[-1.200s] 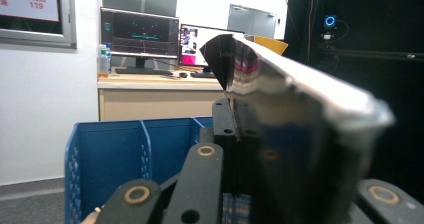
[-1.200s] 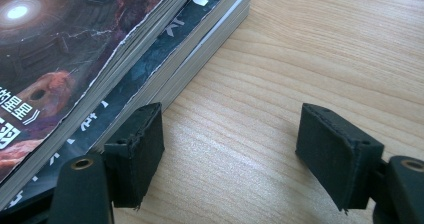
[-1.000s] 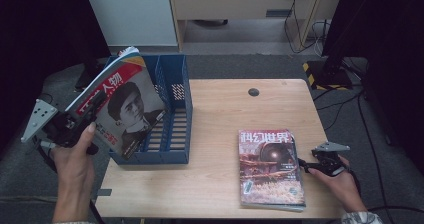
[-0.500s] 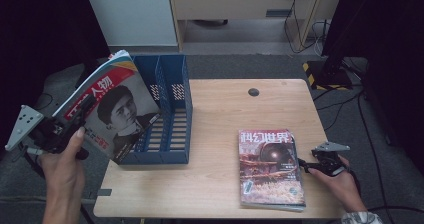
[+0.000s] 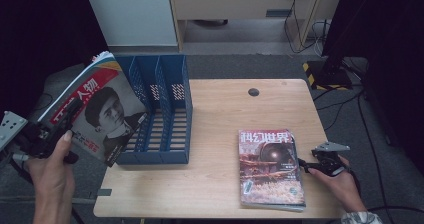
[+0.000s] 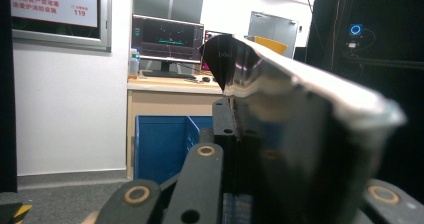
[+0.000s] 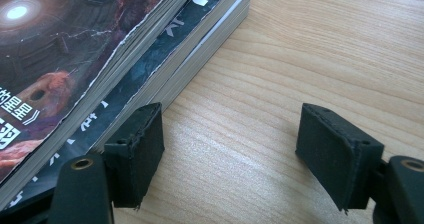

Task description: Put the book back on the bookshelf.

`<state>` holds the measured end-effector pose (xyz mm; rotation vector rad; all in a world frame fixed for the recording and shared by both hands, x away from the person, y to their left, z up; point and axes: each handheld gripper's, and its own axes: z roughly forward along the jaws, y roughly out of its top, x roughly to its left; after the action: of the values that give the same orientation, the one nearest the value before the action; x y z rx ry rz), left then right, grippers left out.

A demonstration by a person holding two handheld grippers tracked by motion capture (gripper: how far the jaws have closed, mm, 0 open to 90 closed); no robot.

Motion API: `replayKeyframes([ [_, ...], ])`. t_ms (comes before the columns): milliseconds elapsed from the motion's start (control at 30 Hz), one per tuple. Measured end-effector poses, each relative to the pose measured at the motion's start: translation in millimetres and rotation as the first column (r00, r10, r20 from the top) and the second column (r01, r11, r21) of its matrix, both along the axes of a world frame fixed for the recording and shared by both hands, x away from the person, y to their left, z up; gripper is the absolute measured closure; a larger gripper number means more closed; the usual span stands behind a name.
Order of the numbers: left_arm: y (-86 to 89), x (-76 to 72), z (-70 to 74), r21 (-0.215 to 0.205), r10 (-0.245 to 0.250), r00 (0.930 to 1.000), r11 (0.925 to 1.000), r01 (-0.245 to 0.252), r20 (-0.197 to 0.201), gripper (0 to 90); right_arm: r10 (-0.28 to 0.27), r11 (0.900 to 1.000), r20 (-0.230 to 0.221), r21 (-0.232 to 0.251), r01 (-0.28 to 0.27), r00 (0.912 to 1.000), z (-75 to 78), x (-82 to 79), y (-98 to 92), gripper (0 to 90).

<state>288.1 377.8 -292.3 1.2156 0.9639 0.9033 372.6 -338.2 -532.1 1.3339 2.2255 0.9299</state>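
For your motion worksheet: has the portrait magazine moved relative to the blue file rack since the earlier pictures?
Yes. The portrait magazine, clamped in the left hand-held gripper, has shifted leftward, away from the blue file rack.

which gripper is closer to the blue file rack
Left. The left gripper holds a magazine beside the blue file rack; the right gripper sits across the table by the stack.

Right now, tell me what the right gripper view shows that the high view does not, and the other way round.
The right gripper view alone shows the right gripper open over bare wood, one pad against the edge of the magazine stack, and that stack's separate layers. The high view alone shows the blue file rack, the portrait magazine clamped in the left gripper left of the rack, and both hands. Both share the wooden table and the stack's science-fiction cover.
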Motion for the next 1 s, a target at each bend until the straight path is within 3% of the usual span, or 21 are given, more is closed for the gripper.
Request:
replayKeyframes([
  [700, 21.7, -18.0, 7.2, -0.002, 0.038, 0.9992, 0.9993, -0.038, 0.006, 86.7, 0.000, 1.000, 0.000, 0.000, 0.000, 1.0000, 0.0, 0.0, 0.0, 27.1],
  [1000, 25.2, -9.3, 14.2, 0.008, 0.083, 0.9965, 0.9965, -0.083, -0.011, 86.7, -0.005, 1.000, 0.001, 0.004, 0.005, 1.0000, -0.1, -0.3, 0.3, 27.1],
])
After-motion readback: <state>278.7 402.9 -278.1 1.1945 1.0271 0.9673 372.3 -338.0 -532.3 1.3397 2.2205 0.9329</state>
